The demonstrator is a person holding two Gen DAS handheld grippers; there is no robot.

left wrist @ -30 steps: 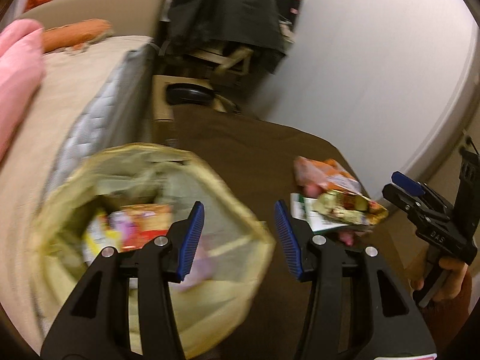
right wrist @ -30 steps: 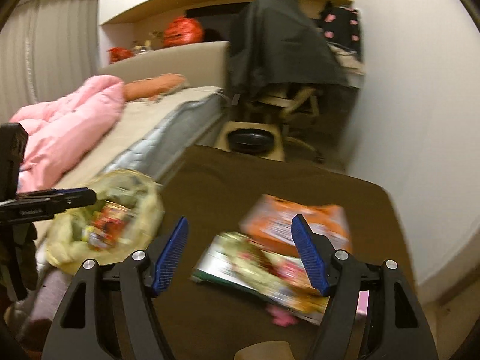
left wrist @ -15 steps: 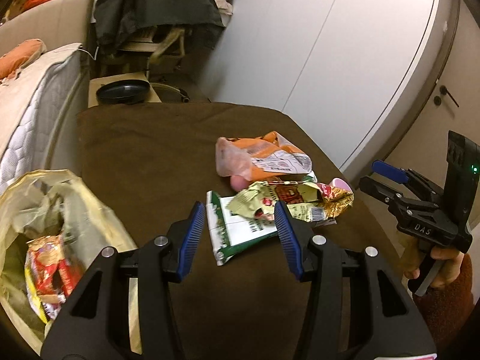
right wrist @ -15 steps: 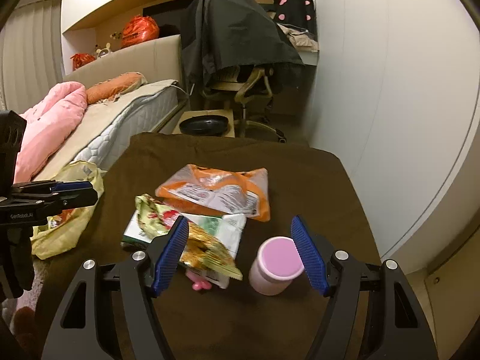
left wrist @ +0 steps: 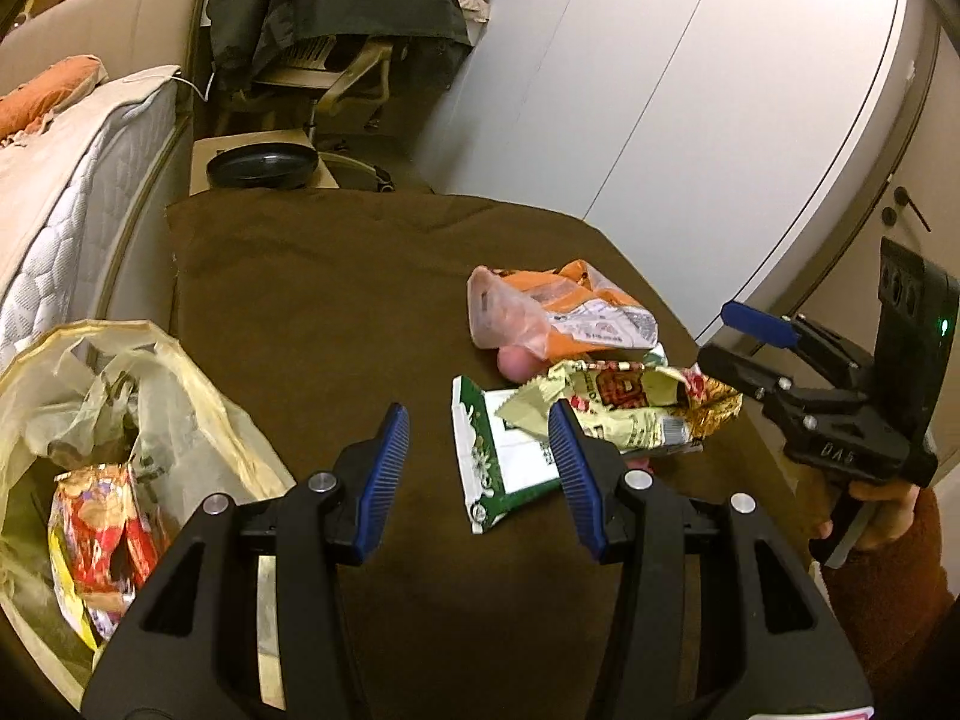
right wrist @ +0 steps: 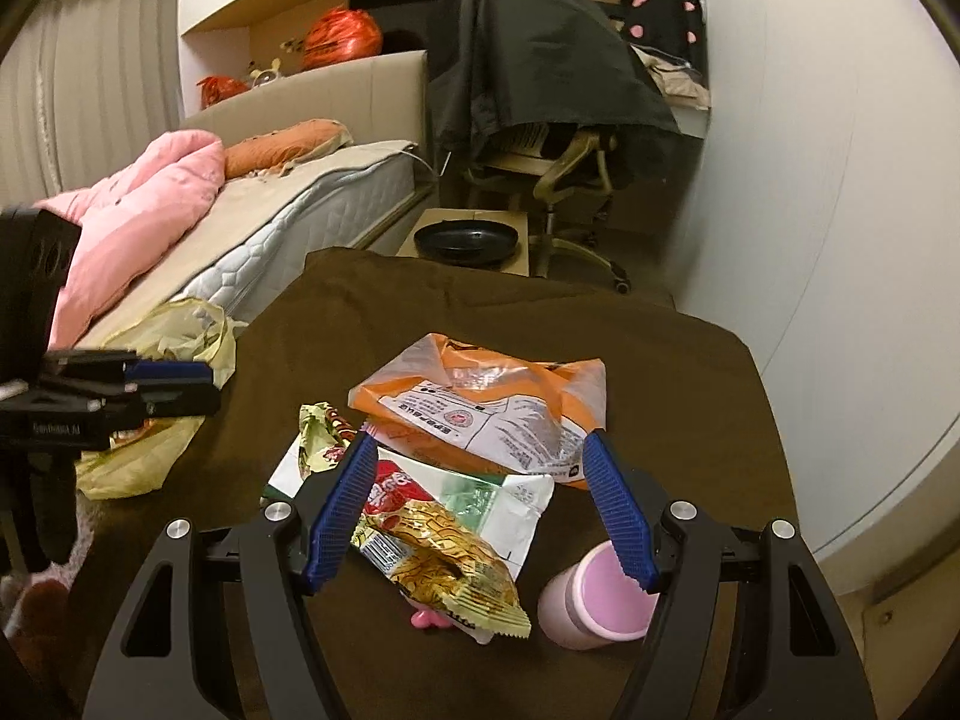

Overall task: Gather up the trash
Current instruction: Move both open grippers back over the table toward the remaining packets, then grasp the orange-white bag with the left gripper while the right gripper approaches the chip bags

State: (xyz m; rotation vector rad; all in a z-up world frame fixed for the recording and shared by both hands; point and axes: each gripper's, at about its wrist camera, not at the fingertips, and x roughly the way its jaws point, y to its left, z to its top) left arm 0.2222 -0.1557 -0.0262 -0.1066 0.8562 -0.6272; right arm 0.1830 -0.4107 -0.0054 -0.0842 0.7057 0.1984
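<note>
Brown cloth covers the low table [left wrist: 336, 300] that fills the left wrist view, with a white quilted mattress [left wrist: 66, 192] along its left edge and a dark-draped office chair [left wrist: 336, 12] behind. At the table's left edge sits a crumpled yellowish plastic trash bag [left wrist: 120, 420], a red-and-yellow snack packet inside it. The left gripper [left wrist: 477, 468] hangs above bare cloth with its blue-padded fingers apart and nothing between them; just beyond its right finger lies a heap of litter: an orange-and-clear plastic bag [left wrist: 558, 312], a crumpled gold snack wrapper [left wrist: 630, 408] and a flat green-and-white packet [left wrist: 504, 456]. Off to the right, a hand in a rust sleeve holds the right gripper [left wrist: 750, 342]. From the right wrist view, that gripper [right wrist: 480, 504] stands wide open over the same heap, empty, the gold wrapper [right wrist: 438, 570] lying between its fingers and a pink lidded cup [right wrist: 594, 600] beside its right finger.
</note>
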